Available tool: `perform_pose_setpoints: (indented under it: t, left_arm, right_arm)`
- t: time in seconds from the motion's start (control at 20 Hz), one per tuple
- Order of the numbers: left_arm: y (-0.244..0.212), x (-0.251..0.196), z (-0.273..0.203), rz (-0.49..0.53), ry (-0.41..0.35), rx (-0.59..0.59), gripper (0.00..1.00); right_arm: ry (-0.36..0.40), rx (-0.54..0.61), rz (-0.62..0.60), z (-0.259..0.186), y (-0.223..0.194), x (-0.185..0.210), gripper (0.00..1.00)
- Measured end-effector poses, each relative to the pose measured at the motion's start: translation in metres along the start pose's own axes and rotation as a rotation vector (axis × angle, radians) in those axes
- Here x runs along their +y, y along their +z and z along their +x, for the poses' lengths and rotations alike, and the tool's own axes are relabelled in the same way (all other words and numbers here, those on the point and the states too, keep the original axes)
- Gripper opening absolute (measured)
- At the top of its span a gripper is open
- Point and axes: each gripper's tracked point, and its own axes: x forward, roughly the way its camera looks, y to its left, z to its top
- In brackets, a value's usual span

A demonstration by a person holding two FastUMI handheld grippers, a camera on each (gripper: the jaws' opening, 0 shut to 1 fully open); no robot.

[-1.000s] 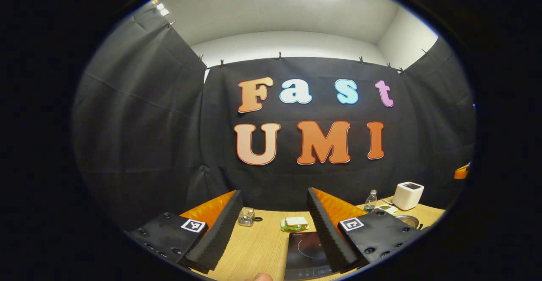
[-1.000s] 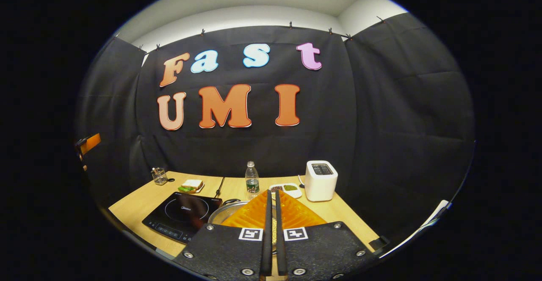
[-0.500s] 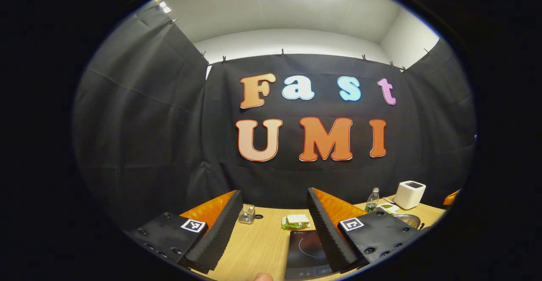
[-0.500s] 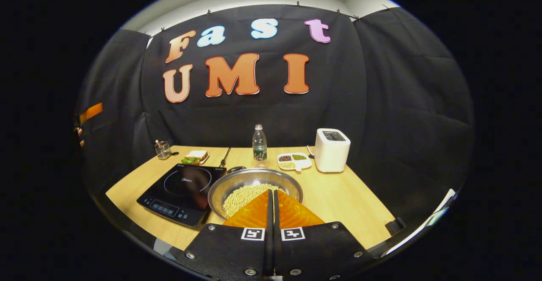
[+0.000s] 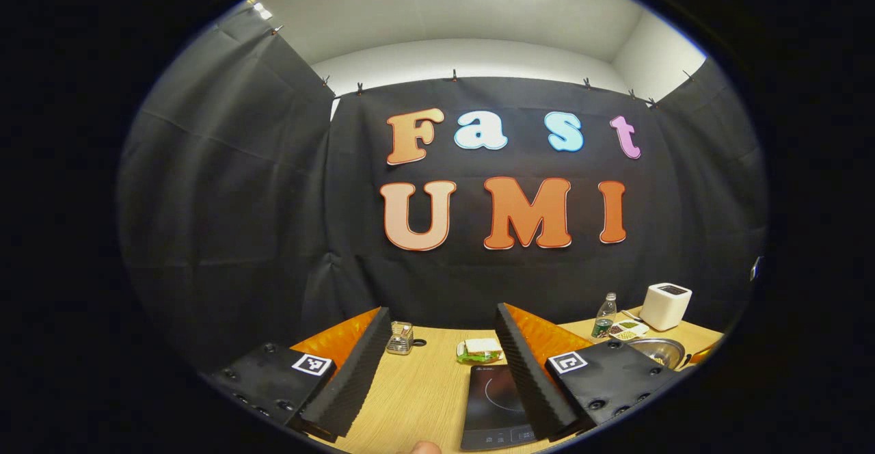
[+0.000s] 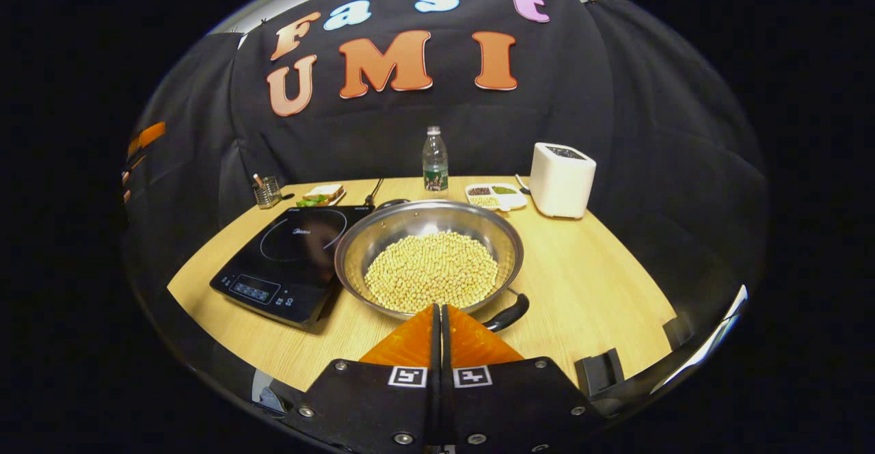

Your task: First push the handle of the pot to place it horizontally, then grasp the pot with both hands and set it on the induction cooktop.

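right tongs (image 6: 437, 317) together above pot (image 6: 429, 257) handle (image 6: 507, 312), left tongs (image 5: 437, 358) apart; off-centre push could slide pot, spilling beans.

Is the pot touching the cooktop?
Cannot tell. In the right gripper view the pot rim overlaps the cooktop edge, hiding whether the pot's base meets it.

Shiny steel pot (image 6: 428, 235), glossy black glass induction cooktop (image 6: 287, 262), matt pale wood-grain bench (image 6: 588, 283), smooth white plastic toaster (image 6: 562, 179) at one o'clock.
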Motion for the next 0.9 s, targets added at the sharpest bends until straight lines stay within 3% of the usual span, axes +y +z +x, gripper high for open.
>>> perform_pose_setpoints:
  t: [0.35,0.55,0.9]
  left_arm:
    - [-0.001,0.000,0.000,0.009,0.003,0.003,1.00]
    - [-0.002,0.003,0.001,0.008,0.009,0.003,0.98]
    - [-0.004,0.000,0.004,0.009,0.004,0.005,1.00]
  right_arm:
    - [0.003,0.138,0.031,0.038,-0.040,0.003,0.00]
    - [-0.038,0.173,0.071,0.050,-0.048,-0.014,0.00]
    - [-0.029,0.196,0.282,0.059,-0.048,-0.027,0.00]
